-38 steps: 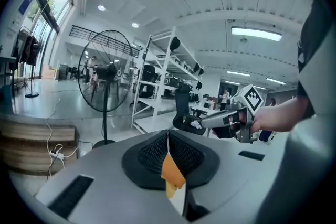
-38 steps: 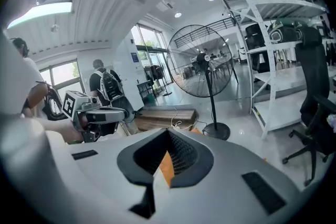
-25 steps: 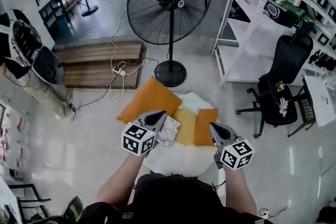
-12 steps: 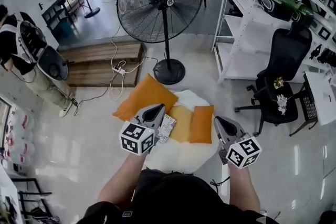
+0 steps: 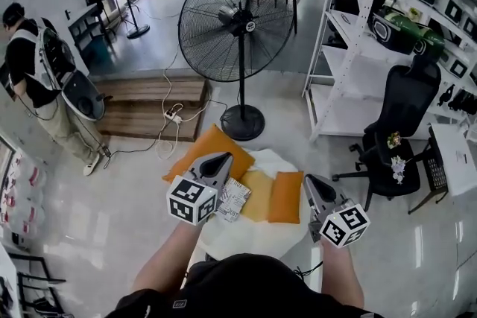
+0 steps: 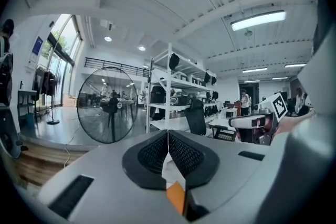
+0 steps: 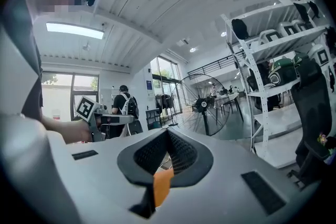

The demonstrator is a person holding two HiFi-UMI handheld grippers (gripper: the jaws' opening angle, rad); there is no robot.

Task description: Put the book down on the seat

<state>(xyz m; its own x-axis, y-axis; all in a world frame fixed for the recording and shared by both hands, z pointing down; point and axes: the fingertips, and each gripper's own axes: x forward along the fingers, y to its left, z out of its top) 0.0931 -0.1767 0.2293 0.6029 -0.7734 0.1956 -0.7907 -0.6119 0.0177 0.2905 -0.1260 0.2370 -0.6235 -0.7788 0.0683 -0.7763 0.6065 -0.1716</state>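
Starting at the left: look to the big orange cushion [image 5: 203, 151] at the far-left edge of the white seat [image 5: 253, 234]. Could slip toward the floor if nudged.

Next, note the left hand-held gripper [image 5: 223, 159], pressed shut tip to tip with nothing pinched. Checked along its own jaws: only white and orange glimpsed through the gap lower down. Held above the seat's left side, just beside and partly over the book [image 5: 234, 199].

Find that book lying on the seat already, patterned cover up, near the left edge. Touching or just short of the yellow cushion [image 5: 261, 194]; cannot tell which. Looks set down, judging by this.

Risks here:
- Clipping the book's corner with the closed tips on a careless drop of the hand, and pushing it off the soft, rounded edge.
- Leaving it half-propped on the cushion, free to slide.

Further right, mind the small orange cushion [image 5: 287, 197]. Then the right hand-held gripper [image 5: 309, 181], likewise closed and empty, hovering over the seat's right side. Could drag that cushion across into the book on a sweep leftward. Best lifted straight clear on both sides.
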